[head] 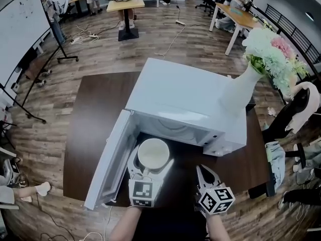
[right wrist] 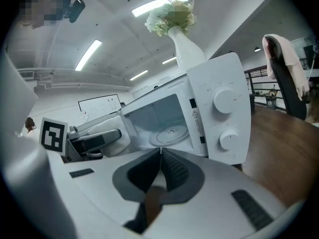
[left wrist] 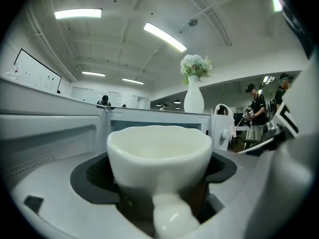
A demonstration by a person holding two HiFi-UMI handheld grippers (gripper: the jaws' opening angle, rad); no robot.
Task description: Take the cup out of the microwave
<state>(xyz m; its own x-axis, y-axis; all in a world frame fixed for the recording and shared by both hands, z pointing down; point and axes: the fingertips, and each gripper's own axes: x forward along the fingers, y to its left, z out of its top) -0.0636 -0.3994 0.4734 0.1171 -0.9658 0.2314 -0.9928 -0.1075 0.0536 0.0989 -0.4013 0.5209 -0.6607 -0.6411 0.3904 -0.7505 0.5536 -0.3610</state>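
Now the left hand-held gripper (head: pixel 149 165) is clamped on a glossy white ceramic cup (left wrist: pixel 159 151), holding it just in front of the boxy white microwave (head: pixel 185 102), beside its open door (head: pixel 108 162). The right hand-held gripper (head: pixel 204 173) hovers near over the dark brown table (head: pixel 95 114), jaws together on nothing.

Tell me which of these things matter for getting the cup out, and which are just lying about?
Part of the job: cup, held in the left gripper; microwave with its door open.

Just about: vase of flowers on the microwave; right gripper, shut and empty; whiteboard.
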